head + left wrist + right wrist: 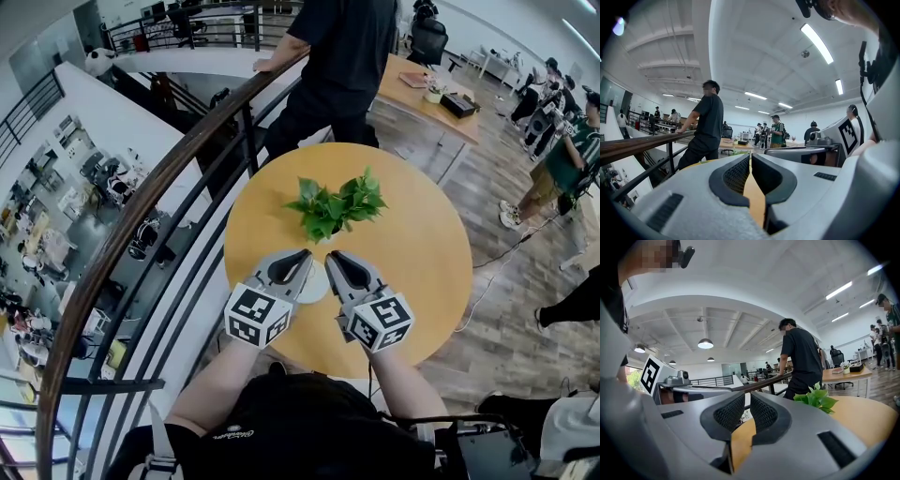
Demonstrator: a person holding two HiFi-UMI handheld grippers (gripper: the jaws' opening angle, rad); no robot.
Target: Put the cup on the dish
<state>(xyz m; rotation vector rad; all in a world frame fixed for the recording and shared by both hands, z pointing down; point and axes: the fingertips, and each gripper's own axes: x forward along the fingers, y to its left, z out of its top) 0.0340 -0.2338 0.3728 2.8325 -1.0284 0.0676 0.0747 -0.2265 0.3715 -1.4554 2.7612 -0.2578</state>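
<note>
A white dish (316,285) lies on the round yellow table (422,244), and only a part of it shows between my two grippers. No cup can be made out in any view; a leafy green plant (336,206) stands just behind the dish and hides whatever holds it. My left gripper (304,254) points at the dish from the near left, jaws together and empty (750,157). The right gripper (334,255) sits beside it on the near right, jaws also closed with nothing between them (746,397). The plant (816,398) shows to the right in the right gripper view.
A dark curved railing (159,187) runs along the table's left side, with a drop to a lower floor beyond. A person in black (333,66) stands at the far side of the table. A wooden desk (441,98) and several people are further back on the right.
</note>
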